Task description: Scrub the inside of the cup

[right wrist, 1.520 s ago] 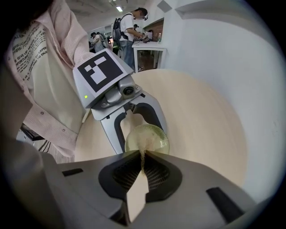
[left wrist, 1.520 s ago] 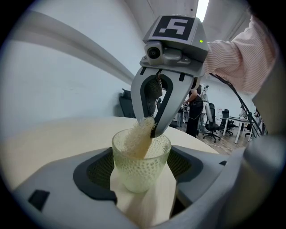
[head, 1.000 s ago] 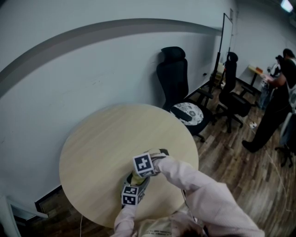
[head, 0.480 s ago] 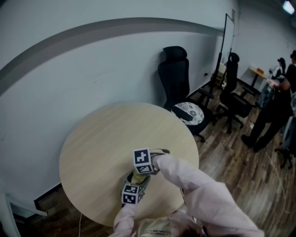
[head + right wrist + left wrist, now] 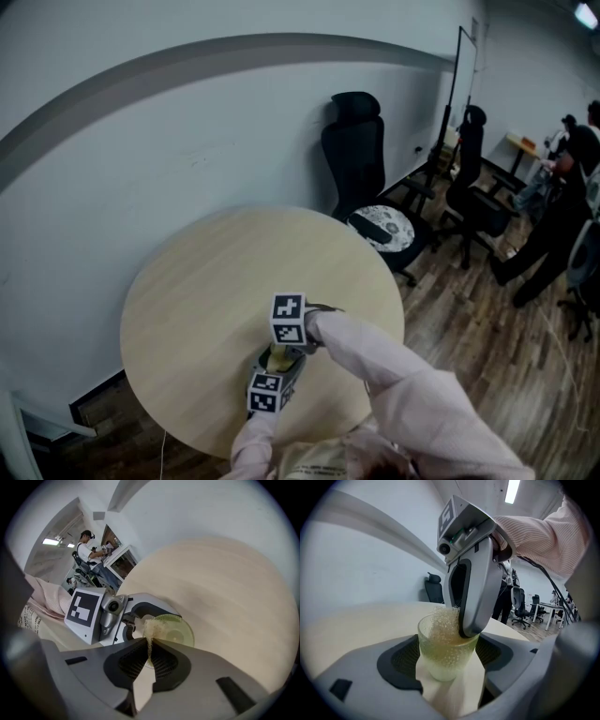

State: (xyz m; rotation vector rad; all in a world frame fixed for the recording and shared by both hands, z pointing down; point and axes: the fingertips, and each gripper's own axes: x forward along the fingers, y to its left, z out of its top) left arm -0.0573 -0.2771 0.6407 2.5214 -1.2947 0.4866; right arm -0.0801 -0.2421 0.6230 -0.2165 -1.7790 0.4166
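A pale green glass cup (image 5: 446, 654) stands on the round wooden table (image 5: 206, 281) near its front edge. My left gripper (image 5: 449, 670) is shut on the cup, with a jaw on each side of its wall. My right gripper (image 5: 150, 649) comes down from above and is shut on a pale mesh scrubber (image 5: 149, 631). The scrubber (image 5: 444, 623) sits at the cup's rim and reaches into it. In the right gripper view the cup (image 5: 177, 631) shows from above with the left gripper (image 5: 125, 620) beside it. In the head view both grippers' marker cubes cover most of the cup (image 5: 277, 357).
A black office chair (image 5: 354, 155) with a patterned cushion (image 5: 382, 228) stands just beyond the table's far right edge. More chairs (image 5: 472, 192) and people (image 5: 553, 220) are on the wooden floor at the right. A white wall runs behind the table.
My right gripper's cube has shifted slightly away from me over the cup. The left gripper holds still. The person in the background at the right has stepped along.
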